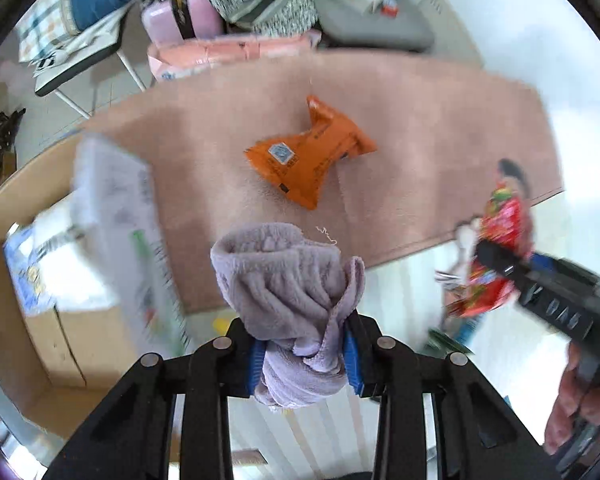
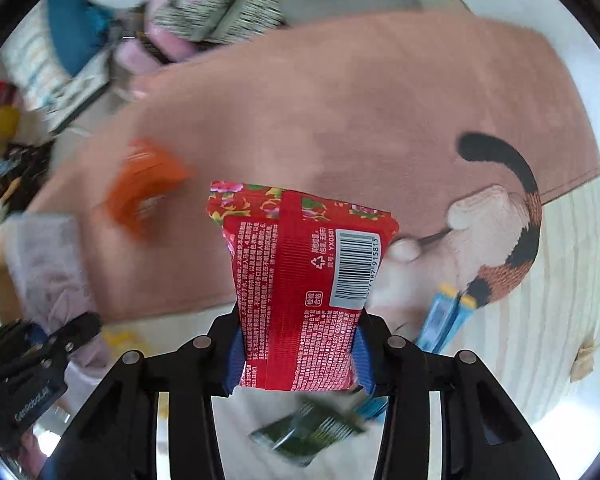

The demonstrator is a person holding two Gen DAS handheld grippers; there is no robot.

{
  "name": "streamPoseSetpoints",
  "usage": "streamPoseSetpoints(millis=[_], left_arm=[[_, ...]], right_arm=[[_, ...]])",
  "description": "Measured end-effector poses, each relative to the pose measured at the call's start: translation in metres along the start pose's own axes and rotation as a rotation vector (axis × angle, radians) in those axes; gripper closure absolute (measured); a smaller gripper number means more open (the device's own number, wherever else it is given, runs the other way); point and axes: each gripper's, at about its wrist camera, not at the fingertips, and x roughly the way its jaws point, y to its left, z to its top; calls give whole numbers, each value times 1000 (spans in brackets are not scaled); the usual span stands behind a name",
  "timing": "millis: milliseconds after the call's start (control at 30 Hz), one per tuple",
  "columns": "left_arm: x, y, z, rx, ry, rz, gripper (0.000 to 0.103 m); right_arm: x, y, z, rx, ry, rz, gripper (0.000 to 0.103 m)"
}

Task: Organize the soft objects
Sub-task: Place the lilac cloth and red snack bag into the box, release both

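Note:
My left gripper (image 1: pixel 304 354) is shut on a bunched lilac fleece towel (image 1: pixel 288 284) and holds it in the air above the rug's near edge. My right gripper (image 2: pixel 298 356) is shut on a red flowered soft packet (image 2: pixel 304 280) with a barcode, also held in the air. In the left wrist view that packet (image 1: pixel 496 240) and the right gripper (image 1: pixel 500 264) show at the right. In the right wrist view the towel (image 2: pixel 48 268) and the left gripper (image 2: pixel 76 332) show at the left. An orange soft packet (image 1: pixel 312 152) lies on the pink rug (image 1: pixel 420 120).
An open cardboard box (image 1: pixel 16 360) with white packs inside stands at the left. A cat-shaped plush (image 2: pixel 496 240), a blue packet (image 2: pixel 440 320) and a dark green packet (image 2: pixel 308 428) lie on the pale floor. A chair (image 1: pixel 80 60) and piled bags stand beyond the rug.

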Motion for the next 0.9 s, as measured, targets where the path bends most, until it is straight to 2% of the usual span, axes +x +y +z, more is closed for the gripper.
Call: streamPoseSetpoints(millis=[100,167,200,300,367,500,600,733,900], left_arm=[[-49,29,-24,-27,-72,-39,74],[-77,60,-42,-53,-107,-40,74],[-91,75,-40,-69,-120,-36,74],[-116,132,-55,-124,-142,9,74],[-120,174,-58,-167,-145,68,74],[-107,246,-54,-245,-109,143,74],[-86,290,-40,-281,-65,183,74],[-61,316,-22,-286,-18,197,74],[-32,329,0,-258,38,204,73]], right_arm=[[-33,46,-29,-81,-38,55,57],[-51,88,-45,-132,-52,101,57],[-59,104,-53,-154,-55,116,57],[-68,166,-76,-239,-59,154,57],[-60,207,-90,-291,-49,165,57],[-27,279,-104,-337,-11,142,57],[1,313,-109,-345,23,111,57],[38,338,-111,-352,64,53,57],[76,348,-106,-354,103,-11,57]])
